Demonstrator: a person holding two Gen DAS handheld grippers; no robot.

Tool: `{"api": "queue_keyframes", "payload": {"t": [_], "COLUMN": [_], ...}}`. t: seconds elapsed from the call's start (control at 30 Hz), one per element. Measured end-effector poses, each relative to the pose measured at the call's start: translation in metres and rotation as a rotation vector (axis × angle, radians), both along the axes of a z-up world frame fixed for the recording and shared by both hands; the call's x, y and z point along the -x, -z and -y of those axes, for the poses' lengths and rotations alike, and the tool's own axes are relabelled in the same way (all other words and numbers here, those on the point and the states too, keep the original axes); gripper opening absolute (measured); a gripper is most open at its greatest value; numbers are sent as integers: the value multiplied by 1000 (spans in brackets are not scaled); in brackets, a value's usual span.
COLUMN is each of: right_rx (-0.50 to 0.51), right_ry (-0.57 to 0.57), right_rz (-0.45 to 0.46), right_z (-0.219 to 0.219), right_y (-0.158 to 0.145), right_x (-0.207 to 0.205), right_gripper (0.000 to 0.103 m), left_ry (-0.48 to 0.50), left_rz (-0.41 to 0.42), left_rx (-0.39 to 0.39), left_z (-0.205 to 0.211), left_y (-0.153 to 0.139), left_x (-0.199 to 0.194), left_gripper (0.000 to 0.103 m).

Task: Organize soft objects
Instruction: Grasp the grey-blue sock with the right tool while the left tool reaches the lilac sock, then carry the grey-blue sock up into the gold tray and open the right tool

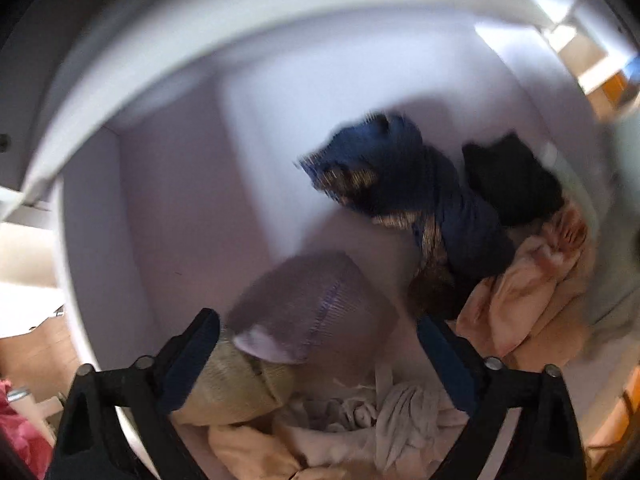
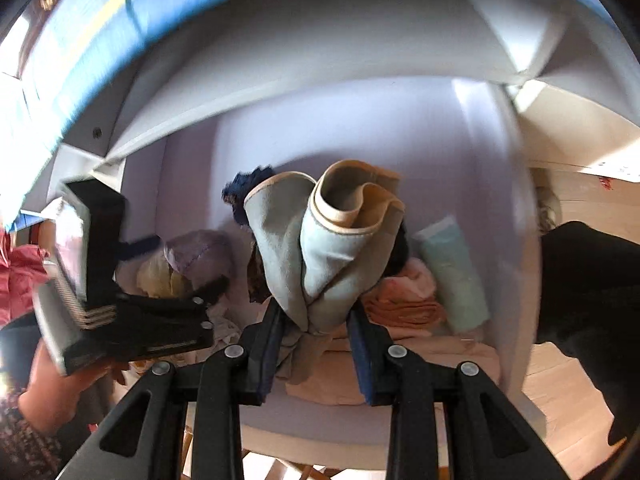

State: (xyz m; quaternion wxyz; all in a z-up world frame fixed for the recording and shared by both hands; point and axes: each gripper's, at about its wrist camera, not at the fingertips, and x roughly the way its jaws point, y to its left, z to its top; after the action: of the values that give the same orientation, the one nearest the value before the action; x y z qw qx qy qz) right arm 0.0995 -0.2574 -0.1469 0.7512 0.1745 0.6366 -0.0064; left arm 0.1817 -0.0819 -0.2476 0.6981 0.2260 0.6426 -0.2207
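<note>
At lower left of the right wrist view, the left gripper [image 2: 208, 284] is seen with fingers spread apart over a lilac cloth [image 2: 200, 254]. At centre, a pale blue cloth [image 2: 320, 256] is clamped by the right gripper [image 2: 316, 326] inside the white cubby [image 2: 400, 128]. A mint roll [image 2: 456, 272] is seen at right.

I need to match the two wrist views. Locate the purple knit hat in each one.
Left wrist view: purple knit hat low centre, just beyond the open left hand-held gripper.
Right wrist view: purple knit hat left of centre, behind the left hand-held gripper.
Shared landmark: the dark blue cloth.
</note>
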Motion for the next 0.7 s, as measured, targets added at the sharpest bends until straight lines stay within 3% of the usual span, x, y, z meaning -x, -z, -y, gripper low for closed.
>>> {"api": "queue_keyframes", "payload": {"t": [0.13, 0.47, 0.7], "right_rx": [16, 55, 96], "right_ry": [51, 118, 103], "right_rz": [67, 332, 536], "right_z": [18, 52, 76], "right_y": [-28, -126, -204], "right_x": [7, 46, 27], "right_gripper": [31, 31, 31], "left_ry": [-1, -37, -36], "left_rz": [-22, -27, -29], "left_rx": [-12, 0, 2], "left_z": [-1, -4, -9], "left_y": [15, 31, 41], "left_x": [0, 5, 7], "left_gripper": [82, 82, 83]}}
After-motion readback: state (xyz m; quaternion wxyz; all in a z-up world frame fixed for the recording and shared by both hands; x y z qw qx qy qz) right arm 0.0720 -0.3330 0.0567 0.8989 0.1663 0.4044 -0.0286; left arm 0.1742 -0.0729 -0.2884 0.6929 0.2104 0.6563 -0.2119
